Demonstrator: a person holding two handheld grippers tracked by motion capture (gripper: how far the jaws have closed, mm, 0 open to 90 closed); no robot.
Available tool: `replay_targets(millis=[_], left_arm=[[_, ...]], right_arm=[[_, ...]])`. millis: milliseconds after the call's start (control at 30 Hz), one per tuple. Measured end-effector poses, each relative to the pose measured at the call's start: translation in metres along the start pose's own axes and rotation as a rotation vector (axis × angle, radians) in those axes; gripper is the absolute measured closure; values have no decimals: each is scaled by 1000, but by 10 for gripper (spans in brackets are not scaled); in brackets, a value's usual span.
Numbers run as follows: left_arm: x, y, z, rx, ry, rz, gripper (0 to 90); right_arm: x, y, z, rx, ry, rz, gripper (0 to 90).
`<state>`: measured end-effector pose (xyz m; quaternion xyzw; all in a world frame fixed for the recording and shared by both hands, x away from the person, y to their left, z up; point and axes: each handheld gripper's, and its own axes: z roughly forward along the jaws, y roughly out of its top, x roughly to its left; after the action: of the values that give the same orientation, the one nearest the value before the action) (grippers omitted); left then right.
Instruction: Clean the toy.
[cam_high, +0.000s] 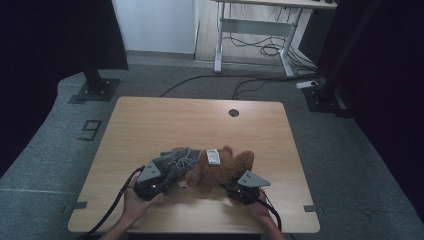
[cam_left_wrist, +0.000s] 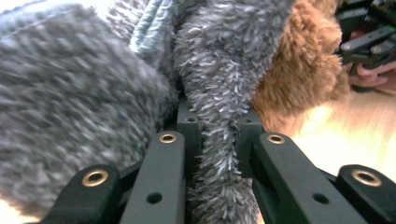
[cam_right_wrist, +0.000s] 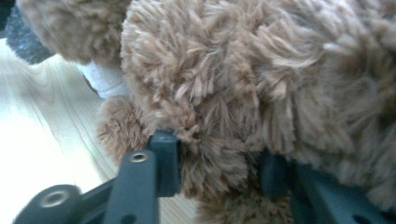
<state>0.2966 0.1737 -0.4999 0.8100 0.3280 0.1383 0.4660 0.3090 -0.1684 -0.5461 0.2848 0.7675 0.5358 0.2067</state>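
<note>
Pale wooden surface (cam_high: 150, 120): brown plush teddy bear (cam_high: 220, 170) lies near my edge, fuzzy grey garment (cam_high: 177, 159) half on. Left gripper (cam_left_wrist: 217, 144) is clamped on a grey fold; right gripper (cam_right_wrist: 219, 168) straddles brown fur, jaws apart. Light, soft, floppy; I'd grip bunched cloth.

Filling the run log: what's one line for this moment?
left gripper: shut on grey garment | right gripper: around teddy bear | table

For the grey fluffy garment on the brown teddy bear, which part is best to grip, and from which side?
Probably its loose near hem, from the person's left. The grey garment bunches there into a narrow fold, thin enough for two jaws, while the teddy bear fills the rest. The left tool is already shut on such a fold.
</note>
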Motion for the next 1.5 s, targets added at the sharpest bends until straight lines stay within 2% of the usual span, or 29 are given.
replay_targets(millis=[67,167,267,367,433,500,700,833,867,933,1033,1100,1267,1367,1500], left_arm=[[-1,-4,1,4,-7,-4,780],[0,-5,2,3,-11,-12,780],[5,-2,3,-2,-31,-42,780],[8,0,5,0,-36,-50,780],[10,1,6,-1,-42,-60,780],[12,1,7,0,-47,-68,780],[17,4,9,2,-48,-80,781],[22,5,12,1,-62,-102,781],[22,5,13,1,-61,-106,782],[23,5,14,2,-57,-108,782],[24,5,14,5,-55,-109,782],[24,5,14,6,-54,-107,782],[21,6,15,-18,-38,-97,780],[22,10,18,-28,-30,-95,779],[27,21,27,-42,15,-79,777]], right_arm=[[3,1,-3,5,-14,-21,496],[1,0,-12,0,15,-6,485],[-2,-1,-13,11,14,11,478],[-5,0,-11,19,-1,36,436],[-8,1,-10,22,4,58,406],[-13,3,-9,31,17,88,336],[-24,15,-2,51,21,129,144],[-34,21,10,59,26,165,135],[-36,22,14,69,28,172,149],[-37,20,19,72,30,170,232],[-37,17,22,62,33,164,469],[-34,16,22,58,31,146,550],[-31,18,22,30,-21,140,674],[-31,20,25,-3,-63,142,711],[-40,27,34,-49,-109,143,723]])
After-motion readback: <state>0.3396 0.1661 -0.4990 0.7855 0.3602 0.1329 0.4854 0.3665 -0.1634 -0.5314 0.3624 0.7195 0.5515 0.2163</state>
